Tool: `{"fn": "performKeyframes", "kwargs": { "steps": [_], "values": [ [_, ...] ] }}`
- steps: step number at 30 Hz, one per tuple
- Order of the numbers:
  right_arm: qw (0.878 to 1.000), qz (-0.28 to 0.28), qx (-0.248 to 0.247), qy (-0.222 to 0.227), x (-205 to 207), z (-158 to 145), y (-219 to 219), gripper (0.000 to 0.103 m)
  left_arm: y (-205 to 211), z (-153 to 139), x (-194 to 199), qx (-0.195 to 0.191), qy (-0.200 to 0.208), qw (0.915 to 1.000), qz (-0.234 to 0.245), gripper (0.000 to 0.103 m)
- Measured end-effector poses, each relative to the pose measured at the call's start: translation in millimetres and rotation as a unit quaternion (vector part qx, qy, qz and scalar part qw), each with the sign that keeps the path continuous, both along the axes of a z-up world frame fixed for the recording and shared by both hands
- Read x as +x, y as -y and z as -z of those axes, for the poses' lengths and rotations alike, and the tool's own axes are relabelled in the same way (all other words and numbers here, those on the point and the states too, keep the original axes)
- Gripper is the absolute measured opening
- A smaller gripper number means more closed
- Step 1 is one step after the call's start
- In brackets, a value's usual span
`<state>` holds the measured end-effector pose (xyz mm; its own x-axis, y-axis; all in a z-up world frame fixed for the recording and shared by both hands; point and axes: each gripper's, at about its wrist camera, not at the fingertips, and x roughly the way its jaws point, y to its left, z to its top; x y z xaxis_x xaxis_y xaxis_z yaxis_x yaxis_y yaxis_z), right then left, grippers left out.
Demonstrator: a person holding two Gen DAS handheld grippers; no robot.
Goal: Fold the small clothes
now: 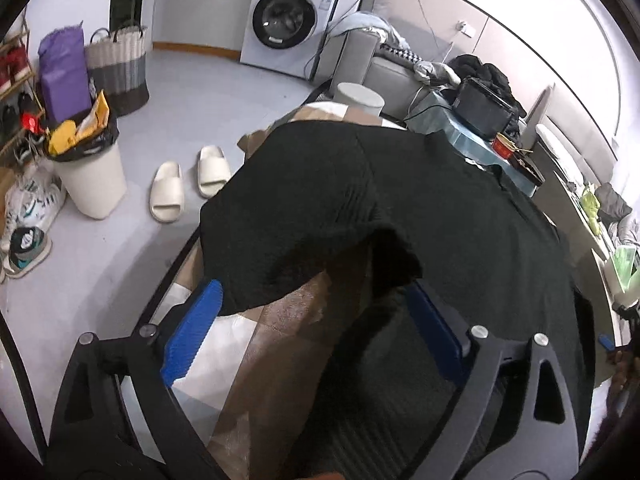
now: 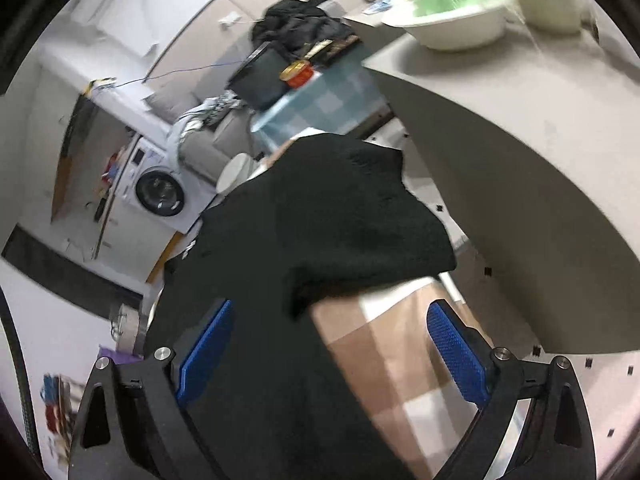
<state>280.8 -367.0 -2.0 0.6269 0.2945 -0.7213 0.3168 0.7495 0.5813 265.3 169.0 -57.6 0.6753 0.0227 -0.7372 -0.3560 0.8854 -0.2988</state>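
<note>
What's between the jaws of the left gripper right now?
In the left wrist view, the left gripper stands open over the checked tablecloth, with a hanging fold of the black garment drooping between its jaws, not clamped.

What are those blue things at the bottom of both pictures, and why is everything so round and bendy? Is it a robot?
No robot here. A person holds a claw in each hand, and a small camera on each claw looks forward along its two fingers. The lens bends everything round. One picture comes from the left claw, the other from the right claw. The blue things are the fingertips of the claws. Both claws are open and hold nothing. Under them a black garment lies over a brown and white checked cloth on the table. Behind it you can see a washing machine and a pair of white slippers on the floor.
</note>
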Motion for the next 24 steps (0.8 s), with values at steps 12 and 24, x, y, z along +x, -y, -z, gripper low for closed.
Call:
{"fn": "performKeyframes", "kwargs": {
  "steps": [12,24],
  "values": [
    [0.997,0.049,-0.014,-0.060,39.9,41.4,24.3,0.097,-27.8,21.6,16.4,-0.016,-0.022,0.9991,-0.033,0.088],
    [0.993,0.088,-0.071,-0.032,40.6,22.9,24.9,0.013,-26.5,28.6,14.8,-0.008,-0.031,0.9985,-0.044,0.088]
  ]
}}
